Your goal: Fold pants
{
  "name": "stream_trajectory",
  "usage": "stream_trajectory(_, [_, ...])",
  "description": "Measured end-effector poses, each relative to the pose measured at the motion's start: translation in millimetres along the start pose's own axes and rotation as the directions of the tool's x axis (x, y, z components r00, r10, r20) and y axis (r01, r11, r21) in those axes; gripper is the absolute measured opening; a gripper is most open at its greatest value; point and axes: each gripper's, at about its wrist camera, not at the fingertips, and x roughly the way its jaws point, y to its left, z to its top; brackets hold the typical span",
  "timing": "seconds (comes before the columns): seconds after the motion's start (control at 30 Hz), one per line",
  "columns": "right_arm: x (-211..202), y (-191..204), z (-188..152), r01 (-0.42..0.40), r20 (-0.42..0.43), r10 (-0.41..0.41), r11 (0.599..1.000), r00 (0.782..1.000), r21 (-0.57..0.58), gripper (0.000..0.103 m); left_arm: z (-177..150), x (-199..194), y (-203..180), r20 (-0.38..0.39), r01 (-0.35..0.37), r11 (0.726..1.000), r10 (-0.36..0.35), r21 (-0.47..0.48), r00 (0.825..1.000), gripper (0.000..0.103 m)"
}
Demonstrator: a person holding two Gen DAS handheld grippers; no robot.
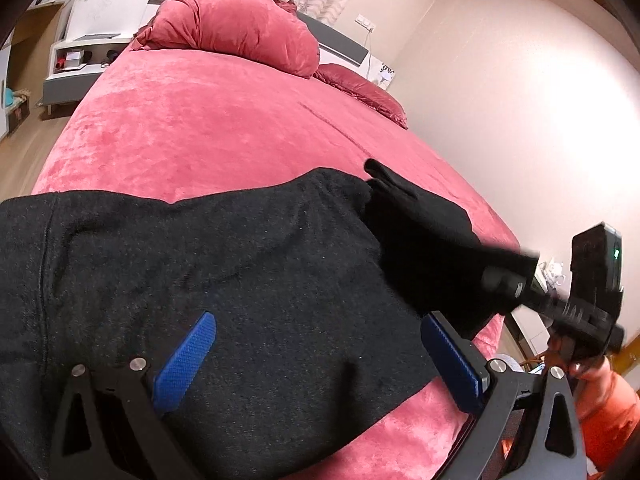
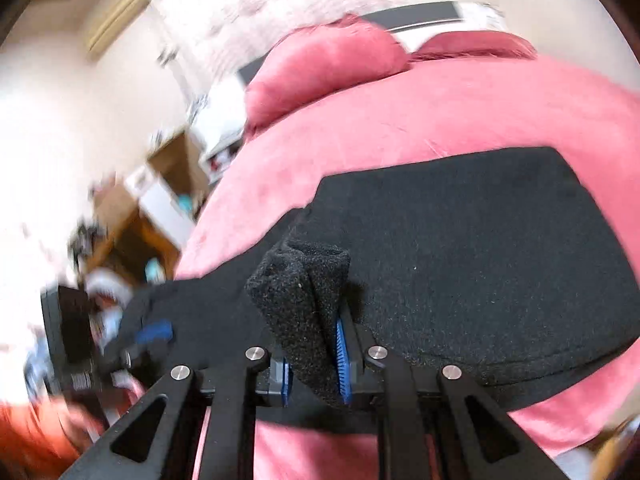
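Note:
Black fleece pants [image 1: 224, 264] lie on a pink bed [image 1: 208, 120]; they also show in the right wrist view [image 2: 480, 264]. My left gripper [image 1: 320, 360] is open just above the pants near the bed's front edge, its blue pads [image 1: 184, 364] spread wide with nothing between them. My right gripper [image 2: 316, 356] is shut on a bunched fold of the pants [image 2: 300, 292] that stands up between its blue pads [image 2: 343, 356]. In the left wrist view the right gripper [image 1: 508, 280] is at the right, holding a lifted end of the pants.
Pink pillows [image 1: 240, 28] lie at the head of the bed. A white nightstand [image 1: 76, 60] stands to its left on a wood floor. A plain wall [image 1: 520, 100] runs close along the bed's right side. The person's orange sleeve [image 1: 608, 412] is at the lower right.

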Motion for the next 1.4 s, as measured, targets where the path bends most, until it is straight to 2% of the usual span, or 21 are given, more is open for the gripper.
stream_trajectory(0.07, [21.8,-4.2,-13.4,0.065,-0.145,-0.071,0.997,0.987,-0.044,0.020,0.5,6.3,-4.6,-0.015,0.008,1.000,-0.008,-0.009,1.000,0.103])
stream_trajectory(0.1, [42.6,-13.6,-26.3,0.100,-0.254,-0.103,0.995,0.962,-0.024,0.020,2.0,9.9,-6.6,-0.026,0.017,1.000,-0.018,-0.016,1.000,0.103])
stream_trajectory(0.13, [52.5,-20.2,-33.6,0.099,-0.295,-0.091,0.995,0.951,0.012,0.020,2.8,12.3,-7.8,-0.037,0.021,1.000,-0.022,-0.022,0.999,0.103])
stream_trajectory(0.2, [45.7,-29.4,-29.0,0.062,-0.234,-0.033,0.991,0.972,0.118,0.022,4.0,16.9,-14.8,-0.060,0.038,0.999,-0.040,-0.034,0.997,0.103])
stream_trajectory(0.23, [44.9,-32.0,-28.0,0.051,-0.231,-0.016,0.988,0.973,0.145,0.022,4.2,16.9,-18.0,-0.059,0.047,0.998,-0.049,-0.032,0.997,0.103])
stream_trajectory(0.33, [37.2,-29.0,-28.2,0.049,-0.208,-0.016,0.987,0.978,0.152,0.021,10.4,20.3,-29.9,-0.060,0.060,0.998,-0.060,-0.014,0.996,0.103])
stream_trajectory(0.4, [14.7,-28.2,-24.4,-0.003,-0.103,0.021,0.984,0.994,0.178,0.021,18.6,25.1,-36.9,-0.055,0.074,0.997,-0.075,-0.008,0.996,0.103])
stream_trajectory(0.5, [-0.1,-42.4,-21.9,-0.077,-0.002,0.080,0.955,0.997,0.286,0.020,29.9,41.2,-50.0,-0.068,0.092,0.996,-0.092,-0.002,0.993,0.103])
stream_trajectory(0.57, [9.6,-39.6,-18.0,-0.038,-0.043,0.051,0.963,0.998,0.265,0.022,38.8,59.1,-62.3,-0.093,0.113,0.994,-0.112,-0.002,0.989,0.103])
stream_trajectory(0.6, [24.4,-34.7,-21.1,0.009,-0.129,0.019,0.977,0.991,0.215,0.023,42.1,65.0,-63.9,-0.108,0.123,0.992,-0.122,0.000,0.987,0.103])
stream_trajectory(0.67, [34.8,-27.9,-23.6,0.030,-0.155,0.003,0.977,0.988,0.210,0.020,50.4,86.5,-76.1,-0.156,0.132,0.991,-0.126,0.024,0.980,0.103])
stream_trajectory(0.73, [20.2,-34.8,-17.0,-0.032,-0.057,0.049,0.962,0.997,0.270,0.019,58.9,104.7,-83.3,-0.194,0.144,0.989,-0.136,0.026,0.971,0.103])
stream_trajectory(0.8, [-2.1,-49.6,-1.5,-0.075,0.056,0.060,0.937,0.997,0.340,0.019,70.8,122.3,-87.8,-0.230,0.203,0.979,-0.201,-0.015,0.952,0.103])
stream_trajectory(0.9, [-25.3,-67.8,28.0,-0.121,0.170,0.057,0.911,0.984,0.395,0.019,86.3,152.1,-95.9,-0.267,0.281,0.959,-0.283,-0.046,0.921,0.103])
stream_trajectory(0.97, [-36.8,-67.8,44.9,-0.135,0.227,0.043,0.902,0.973,0.411,0.019,94.2,176.0,-100.7,-0.307,0.288,0.957,-0.281,-0.022,0.909,0.102])
stream_trajectory(1.03, [-45.6,-60.4,57.1,-0.131,0.262,0.030,0.916,0.965,0.379,0.019,103.7,193.7,-103.5,-0.320,0.258,0.966,-0.239,0.018,0.917,0.101])
stream_trajectory(1.13, [-49.0,-45.2,61.3,-0.111,0.244,0.033,0.943,0.969,0.315,0.019,127.8,214.7,-99.1,-0.282,0.228,0.971,-0.198,0.077,0.939,0.098])
stream_trajectory(1.2, [-34.2,-38.1,49.4,-0.108,0.198,0.049,0.949,0.979,0.295,0.019,142.4,213.3,-95.6,-0.203,0.131,0.974,-0.092,0.183,0.975,0.096])
stream_trajectory(1.27, [-27.9,-35.5,32.5,-0.111,0.152,0.068,0.948,0.986,0.298,0.019,152.0,207.1,-81.0,-0.143,0.047,0.976,-0.017,0.212,0.990,0.096])
stream_trajectory(1.37, [25.7,-28.6,-2.2,-0.109,0.022,0.108,0.942,0.994,0.317,0.021,161.3,196.7,-39.7,-0.172,-0.029,0.997,0.040,0.066,0.984,0.093])
stream_trajectory(1.4, [53.4,-24.2,-17.1,-0.039,-0.102,0.074,0.952,0.992,0.305,0.022,161.8,189.1,-28.3,-0.164,-0.036,0.999,0.038,0.016,0.986,0.093])
